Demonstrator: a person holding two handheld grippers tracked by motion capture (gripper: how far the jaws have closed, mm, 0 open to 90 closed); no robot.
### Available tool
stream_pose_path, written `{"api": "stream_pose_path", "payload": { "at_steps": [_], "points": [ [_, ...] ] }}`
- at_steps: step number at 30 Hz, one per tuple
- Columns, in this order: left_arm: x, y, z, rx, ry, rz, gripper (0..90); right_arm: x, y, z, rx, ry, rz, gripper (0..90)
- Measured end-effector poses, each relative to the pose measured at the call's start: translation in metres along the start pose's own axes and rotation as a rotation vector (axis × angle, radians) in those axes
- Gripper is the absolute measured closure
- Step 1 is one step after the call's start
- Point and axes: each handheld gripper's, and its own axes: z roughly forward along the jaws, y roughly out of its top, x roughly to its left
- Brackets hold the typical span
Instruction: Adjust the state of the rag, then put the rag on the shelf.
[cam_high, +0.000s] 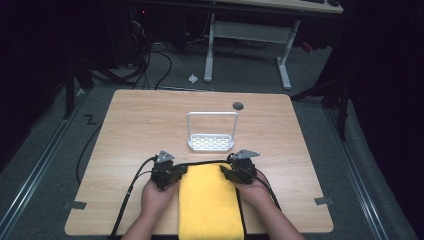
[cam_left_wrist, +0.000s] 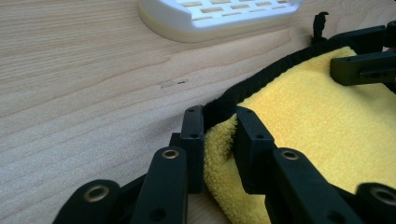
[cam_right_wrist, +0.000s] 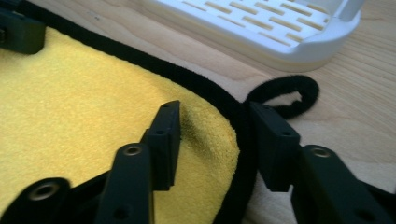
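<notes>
A yellow towel (cam_high: 210, 202) with a black border lies flat on the table (cam_high: 130, 125), running from the near edge at 6 o'clock up toward the centre, its far edge just short of a white rack (cam_high: 211, 142) that stands past it at 12 o'clock. The left gripper (cam_high: 175, 175) sits at the towel's far left corner, at about 10 o'clock from the towel's middle, and the right gripper (cam_high: 227, 172) sits at the far right corner, at about 2 o'clock; a hand holds each from below. In the left gripper view the left gripper (cam_left_wrist: 219, 140) has its jaws parted a little, one on either side of the raised towel (cam_left_wrist: 317, 121) corner, the yellow pile and black border between them; whether the pads already press the cloth I cannot tell. The rack (cam_left_wrist: 219, 18) base shows at 12 o'clock there. In the right gripper view the right gripper (cam_right_wrist: 217, 140) stands open wider, one jaw over the yellow towel (cam_right_wrist: 79, 102), the other just outside the black border, near a small black loop (cam_right_wrist: 289, 95) that lies on the wood at 1 o'clock. The rack (cam_right_wrist: 280, 32) lies beyond.
</notes>
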Motion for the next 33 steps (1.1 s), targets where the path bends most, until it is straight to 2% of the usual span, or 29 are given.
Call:
{"api": "stream_pose_path", "payload": {
  "at_steps": [5, 8, 13, 18, 21, 26, 33],
  "points": [
    [0.001, 0.000, 0.000, 0.002, -0.009, -0.002, 74.6, 0.002, -0.005, -0.002, -0.021, 0.039, 0.011, 73.3],
    [0.002, 0.000, -0.001, 0.004, -0.016, -0.007, 74.6, 0.006, -0.007, -0.003, -0.025, 0.046, -0.013, 77.9],
    [0.002, 0.000, -0.001, 0.004, -0.018, -0.007, 74.9, 0.011, -0.007, -0.006, -0.034, 0.024, -0.039, 78.8],
    [0.004, 0.000, -0.002, 0.014, -0.043, -0.023, 78.9, 0.016, -0.008, -0.011, -0.060, 0.009, -0.048, 78.7],
    [0.004, 0.000, -0.002, 0.007, -0.049, -0.016, 81.1, 0.018, -0.009, -0.014, -0.079, 0.001, -0.050, 78.7],
    [0.006, 0.002, -0.005, 0.003, -0.067, -0.033, 81.6, 0.019, -0.009, -0.018, -0.101, -0.008, -0.058, 78.6],
    [-0.002, 0.005, -0.015, -0.082, -0.047, -0.001, 81.6, 0.020, -0.006, -0.020, -0.124, -0.012, -0.069, 78.6]
  ]
}}
